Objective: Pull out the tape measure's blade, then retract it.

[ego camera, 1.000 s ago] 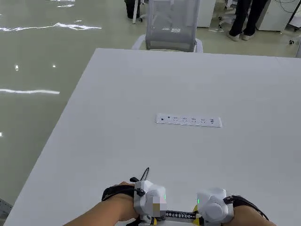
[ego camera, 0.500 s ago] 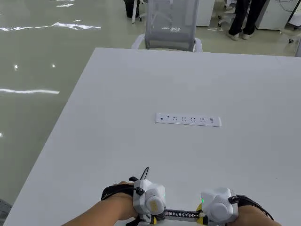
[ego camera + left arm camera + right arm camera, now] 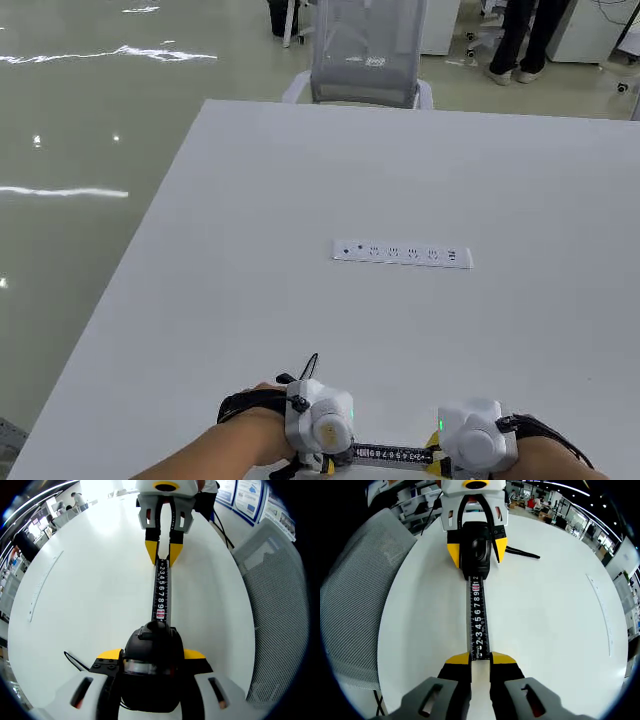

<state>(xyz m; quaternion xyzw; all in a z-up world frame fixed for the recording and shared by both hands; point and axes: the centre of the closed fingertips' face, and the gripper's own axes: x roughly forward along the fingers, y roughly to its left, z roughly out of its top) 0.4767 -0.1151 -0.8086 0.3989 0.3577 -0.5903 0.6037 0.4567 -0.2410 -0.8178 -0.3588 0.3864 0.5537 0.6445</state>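
A glossy, pale floor (image 3: 80,120) with streaks of reflected light lies beyond the counter (image 3: 300,200), a broad, smooth, matte white slab with a straight edge. At its far side stands a grey chair (image 3: 365,50) with a fine mesh back. A long, slim white power strip (image 3: 402,254) lies flat mid-counter, well apart from the work. At the near edge are two white moulded grippers with yellow-tipped jaws. The left gripper (image 3: 152,655) has its jaws clamped on either side of the tape measure's case (image 3: 152,672), a rounded, shiny black plastic body. The right gripper (image 3: 481,658) faces it, jaws pinched together on the tip of the blade (image 3: 478,615). The blade is a thin, flat numbered strip stretched taut between the two, just above the counter, with a red numeral near the case mouth.
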